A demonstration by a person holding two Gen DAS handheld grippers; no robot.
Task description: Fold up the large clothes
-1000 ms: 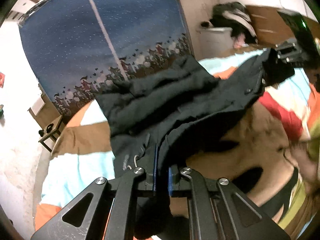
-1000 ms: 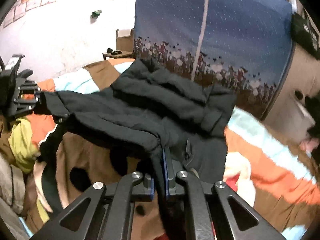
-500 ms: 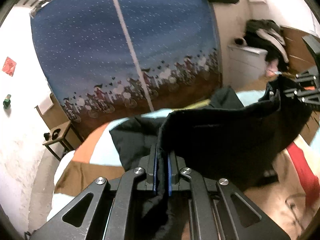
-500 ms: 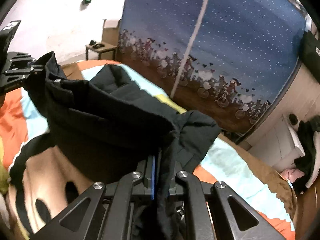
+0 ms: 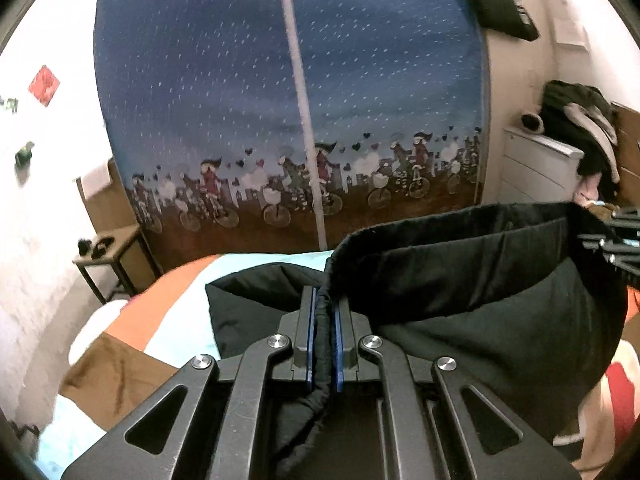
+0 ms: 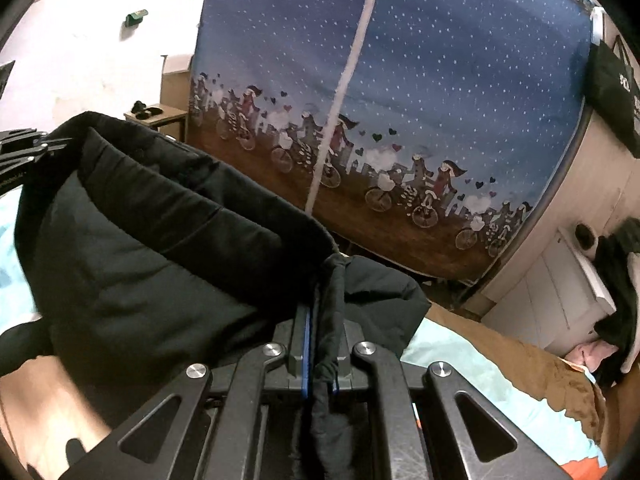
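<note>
A big black padded jacket (image 5: pixel 480 304) hangs stretched between both grippers above the bed. My left gripper (image 5: pixel 323 308) is shut on its rolled edge, which runs right toward the other gripper's (image 5: pixel 616 240) black frame at the picture's right edge. In the right wrist view the same jacket (image 6: pixel 152 264) sags in quilted folds, and my right gripper (image 6: pixel 322 316) is shut on a bunched black edge. The left gripper (image 6: pixel 24 152) shows at that view's far left, holding the opposite end. The jacket's lower part droops out of sight below both jaws.
A bedspread (image 5: pixel 160 320) in orange, turquoise and brown covers the bed below. Behind stands a blue curtain (image 5: pixel 288 100) printed with cyclists. A small side table (image 5: pixel 108 252) sits at the left wall, a white dresser (image 5: pixel 536 168) piled with clothes at the right.
Both grippers carried the jacket up and forward toward the curtain. It was lying crumpled across the bed; now its edge is pulled taut between them and the fold hangs free.
</note>
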